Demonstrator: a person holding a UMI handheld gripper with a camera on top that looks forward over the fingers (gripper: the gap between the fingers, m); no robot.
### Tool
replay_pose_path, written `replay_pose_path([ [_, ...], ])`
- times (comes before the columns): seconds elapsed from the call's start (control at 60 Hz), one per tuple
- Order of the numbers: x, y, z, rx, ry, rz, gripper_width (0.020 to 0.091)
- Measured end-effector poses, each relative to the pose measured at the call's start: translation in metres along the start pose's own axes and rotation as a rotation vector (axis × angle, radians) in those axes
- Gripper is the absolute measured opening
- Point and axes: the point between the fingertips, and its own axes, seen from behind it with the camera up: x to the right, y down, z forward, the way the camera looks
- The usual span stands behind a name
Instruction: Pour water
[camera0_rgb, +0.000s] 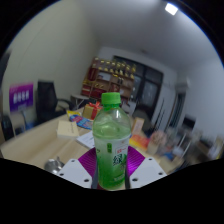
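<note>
Here your gripper is clamped on the green bottle, lifted above a cluttered table in an office with stocked shelves behind.

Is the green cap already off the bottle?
No. The green cap sits on the neck of the bottle, which is held between the claw fingers.

This looks like an office or meeting room. A long pale table runs through it, strewn with papers and small colourful items. Dark office chairs stand along its left side. At the far wall a shelf unit is packed with colourful goods. A ceiling light panel glows overhead.
</note>
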Motion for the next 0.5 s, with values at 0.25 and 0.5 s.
replay_pose_path([
  [0.25, -0.032, 0.075, 0.002, -0.046, -0.022, 0.335, 0.0368],
  [0.5, -0.035, 0.087, 0.001, 0.005, -0.021, 0.299, 0.0426],
])
